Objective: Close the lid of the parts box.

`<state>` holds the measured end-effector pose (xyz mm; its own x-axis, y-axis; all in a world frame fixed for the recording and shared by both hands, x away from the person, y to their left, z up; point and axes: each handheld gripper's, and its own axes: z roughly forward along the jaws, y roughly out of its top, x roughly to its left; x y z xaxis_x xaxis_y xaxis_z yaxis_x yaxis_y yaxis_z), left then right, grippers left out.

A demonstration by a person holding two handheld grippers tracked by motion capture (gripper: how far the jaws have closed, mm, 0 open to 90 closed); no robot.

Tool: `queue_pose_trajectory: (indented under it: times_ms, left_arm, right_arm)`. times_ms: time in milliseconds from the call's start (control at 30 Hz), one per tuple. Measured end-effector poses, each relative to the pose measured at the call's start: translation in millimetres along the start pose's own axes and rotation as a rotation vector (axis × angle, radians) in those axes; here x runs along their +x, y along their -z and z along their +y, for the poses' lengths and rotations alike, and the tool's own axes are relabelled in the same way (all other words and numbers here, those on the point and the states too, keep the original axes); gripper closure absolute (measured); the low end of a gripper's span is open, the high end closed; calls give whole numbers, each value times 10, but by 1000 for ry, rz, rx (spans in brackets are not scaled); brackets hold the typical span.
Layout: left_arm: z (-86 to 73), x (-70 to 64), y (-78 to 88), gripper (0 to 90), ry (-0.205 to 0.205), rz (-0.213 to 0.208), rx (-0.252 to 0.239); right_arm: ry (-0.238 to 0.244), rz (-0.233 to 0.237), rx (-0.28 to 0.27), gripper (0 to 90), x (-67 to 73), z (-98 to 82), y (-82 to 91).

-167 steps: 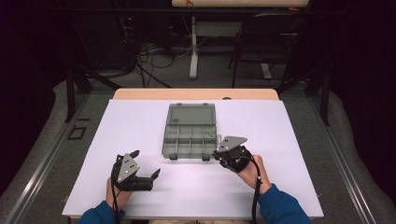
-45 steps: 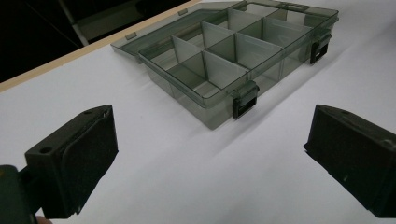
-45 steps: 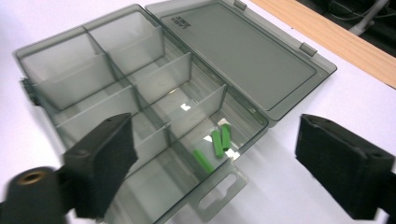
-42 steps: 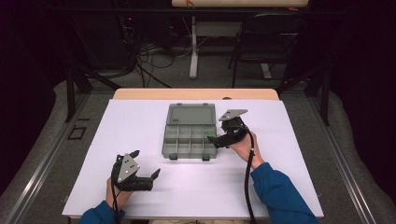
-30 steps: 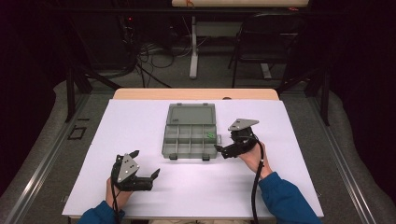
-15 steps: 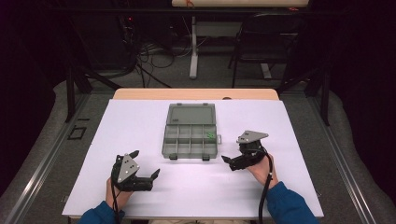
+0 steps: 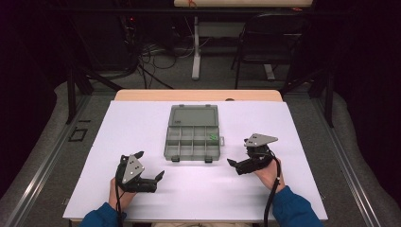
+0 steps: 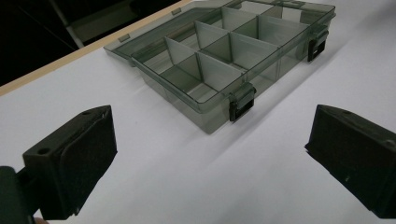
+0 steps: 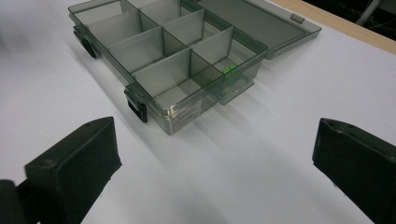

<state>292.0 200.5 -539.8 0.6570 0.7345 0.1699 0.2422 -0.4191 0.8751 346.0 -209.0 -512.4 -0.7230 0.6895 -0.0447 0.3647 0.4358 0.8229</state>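
compartment box (image 7: 193, 131) lies lid-open mid-sheet, small green piece (image 7: 213, 137) in a right-hand cell | white sheet (image 7: 118, 127) over wooden table (image 7: 142, 94), dark room with chair (image 7: 265, 47) beyond | right gripper (image 7: 233, 165) spread wide, now drawn back right of box | left gripper (image 7: 160, 176) spread, unmoved near-left of box

A laboratory recording space: a wood-edged counter (image 7: 198, 95) covered by a plain white sheet (image 7: 142, 127) stands on grey carpet (image 7: 42, 161), ringed by dark curtaining. Behind it, tangled black cables (image 7: 146, 52) trail across the floor beside a white desk leg (image 7: 195, 47) and a black chair frame (image 7: 265, 42). Black tape squares (image 7: 77, 135) mark the carpet at the left.
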Motion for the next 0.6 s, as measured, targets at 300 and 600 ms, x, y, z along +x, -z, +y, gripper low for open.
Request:
queue_pose_trajectory:
  times_ms: [300, 600]
  left_arm:
    - [164, 114, -112, 0, 32, -31, 6]
    - [424, 203, -301, 0, 40, -42, -1]
  right_arm:
    - [8, 18, 12, 0, -7, -6, -20]
    - [10, 13, 10, 0, -14, -2, 13]
